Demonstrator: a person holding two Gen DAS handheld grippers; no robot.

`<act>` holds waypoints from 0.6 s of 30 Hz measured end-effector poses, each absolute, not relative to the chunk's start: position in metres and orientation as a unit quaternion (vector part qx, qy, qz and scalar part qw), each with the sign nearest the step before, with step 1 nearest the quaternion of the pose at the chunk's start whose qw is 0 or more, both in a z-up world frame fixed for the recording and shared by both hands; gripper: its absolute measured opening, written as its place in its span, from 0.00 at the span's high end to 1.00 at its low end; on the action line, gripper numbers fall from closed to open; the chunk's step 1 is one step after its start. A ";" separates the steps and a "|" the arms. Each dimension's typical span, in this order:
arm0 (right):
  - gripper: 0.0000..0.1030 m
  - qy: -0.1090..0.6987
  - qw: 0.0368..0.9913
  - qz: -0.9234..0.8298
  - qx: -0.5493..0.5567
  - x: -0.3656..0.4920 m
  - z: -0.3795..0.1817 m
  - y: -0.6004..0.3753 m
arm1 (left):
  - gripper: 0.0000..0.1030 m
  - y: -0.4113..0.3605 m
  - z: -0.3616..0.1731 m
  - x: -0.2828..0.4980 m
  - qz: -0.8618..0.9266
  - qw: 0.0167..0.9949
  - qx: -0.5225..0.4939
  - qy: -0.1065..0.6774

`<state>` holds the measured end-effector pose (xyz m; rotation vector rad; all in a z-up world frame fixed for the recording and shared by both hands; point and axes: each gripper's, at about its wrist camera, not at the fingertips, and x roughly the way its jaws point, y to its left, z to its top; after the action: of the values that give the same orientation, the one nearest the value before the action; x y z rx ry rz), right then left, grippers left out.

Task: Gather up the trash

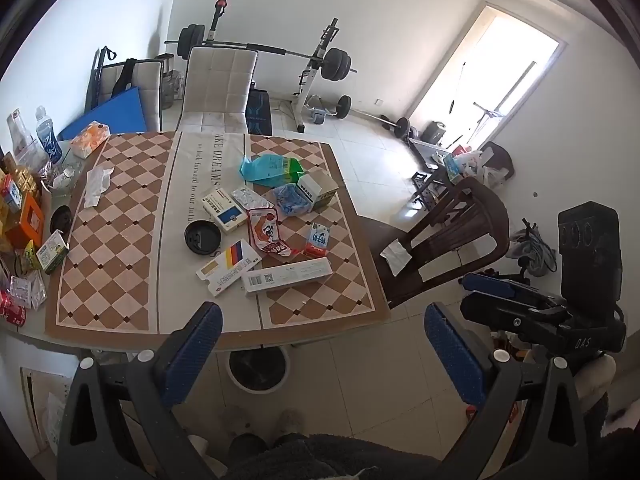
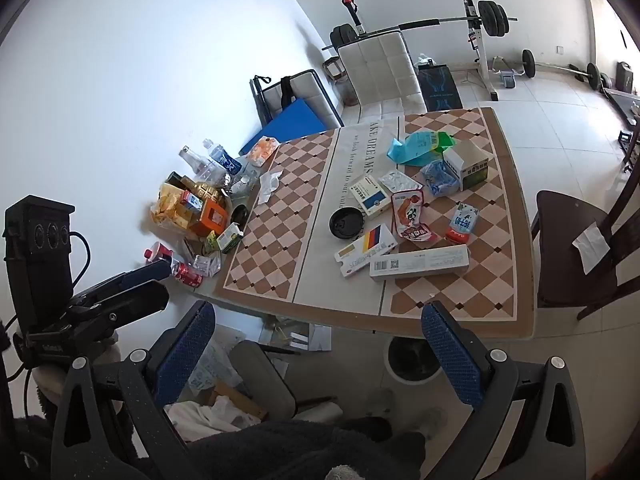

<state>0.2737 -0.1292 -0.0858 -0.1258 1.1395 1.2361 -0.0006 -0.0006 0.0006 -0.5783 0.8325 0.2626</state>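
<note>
Bright doorway [image 1: 496, 80] glare, fisheye-warped edges.

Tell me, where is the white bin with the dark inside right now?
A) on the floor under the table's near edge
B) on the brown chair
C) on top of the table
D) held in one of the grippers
A: the white bin stands on the floor tiles, partly tucked beneath the near edge of the table, and both grippers are open and empty.
</note>
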 end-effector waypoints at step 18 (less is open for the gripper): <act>0.00 0.505 0.663 0.550 -0.055 0.269 -0.082 -0.134 | 0.00 -0.006 0.004 0.006 0.122 0.865 -0.273 0.402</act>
<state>0.2695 -0.1336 -0.0823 -0.1249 1.1416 1.2425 0.0060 -0.0055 0.0041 -0.5724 0.8414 0.2558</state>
